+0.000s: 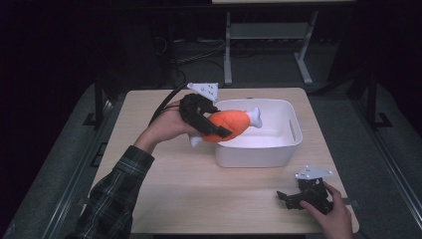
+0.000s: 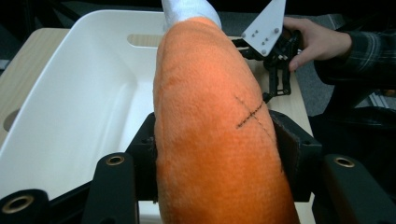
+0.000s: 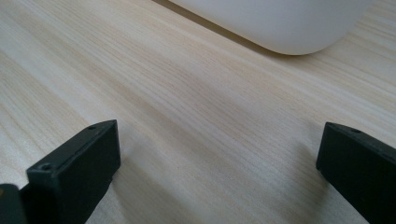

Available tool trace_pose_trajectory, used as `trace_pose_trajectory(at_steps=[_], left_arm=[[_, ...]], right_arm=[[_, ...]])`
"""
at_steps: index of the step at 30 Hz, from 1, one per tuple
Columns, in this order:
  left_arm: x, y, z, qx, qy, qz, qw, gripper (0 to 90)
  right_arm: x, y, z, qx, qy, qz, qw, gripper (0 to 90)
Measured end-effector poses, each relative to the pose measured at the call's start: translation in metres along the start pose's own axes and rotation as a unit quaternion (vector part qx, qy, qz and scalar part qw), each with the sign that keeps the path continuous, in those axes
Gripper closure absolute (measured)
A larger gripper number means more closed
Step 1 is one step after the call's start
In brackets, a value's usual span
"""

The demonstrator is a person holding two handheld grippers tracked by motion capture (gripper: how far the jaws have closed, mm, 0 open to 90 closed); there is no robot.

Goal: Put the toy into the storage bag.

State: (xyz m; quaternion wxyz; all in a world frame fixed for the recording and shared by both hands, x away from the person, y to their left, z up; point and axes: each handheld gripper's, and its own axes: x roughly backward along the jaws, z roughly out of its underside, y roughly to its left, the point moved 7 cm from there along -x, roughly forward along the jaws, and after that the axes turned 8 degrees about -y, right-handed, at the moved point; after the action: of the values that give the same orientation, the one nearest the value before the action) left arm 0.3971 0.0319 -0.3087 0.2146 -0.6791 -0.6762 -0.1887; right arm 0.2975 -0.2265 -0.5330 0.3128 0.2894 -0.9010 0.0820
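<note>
Plush drumstick [image 1: 230, 123] over bin [image 1: 278, 154] rim (left side), bin on table [image 1: 189, 189]

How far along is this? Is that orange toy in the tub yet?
Not quite. Done: the left gripper has the plush drumstick clamped and lifted off the table. In hand: it hangs over the near left rim of the white tub, bone end pointing inward. Left: lower and let go. The right gripper rests open on the table.

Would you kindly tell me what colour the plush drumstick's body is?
Orange, with a white bone end; the drumstick shows best in the left gripper view.
</note>
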Motion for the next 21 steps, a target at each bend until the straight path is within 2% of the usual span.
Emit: trace_pose_trajectory(at_steps=[6, 9, 21], left_arm=[[-0.009, 0.008, -0.005, -0.003, 0.0, 0.008, 1.0, 43.4], [-0.019, 0.014, -0.008, -0.006, 0.003, 0.012, 0.9999, 43.3], [-0.044, 0.022, -0.011, -0.007, -0.005, 0.033, 0.9994, 43.1]], right_arm=[[0.0, 0.0, 0.0, 0.0, 0.0, 0.0, 1.0, 0.0], [0.0, 0.0, 0.0, 0.0, 0.0, 0.0, 1.0, 0.0], [0.0, 0.0, 0.0, 0.0, 0.0, 0.001, 1.0, 0.0]])
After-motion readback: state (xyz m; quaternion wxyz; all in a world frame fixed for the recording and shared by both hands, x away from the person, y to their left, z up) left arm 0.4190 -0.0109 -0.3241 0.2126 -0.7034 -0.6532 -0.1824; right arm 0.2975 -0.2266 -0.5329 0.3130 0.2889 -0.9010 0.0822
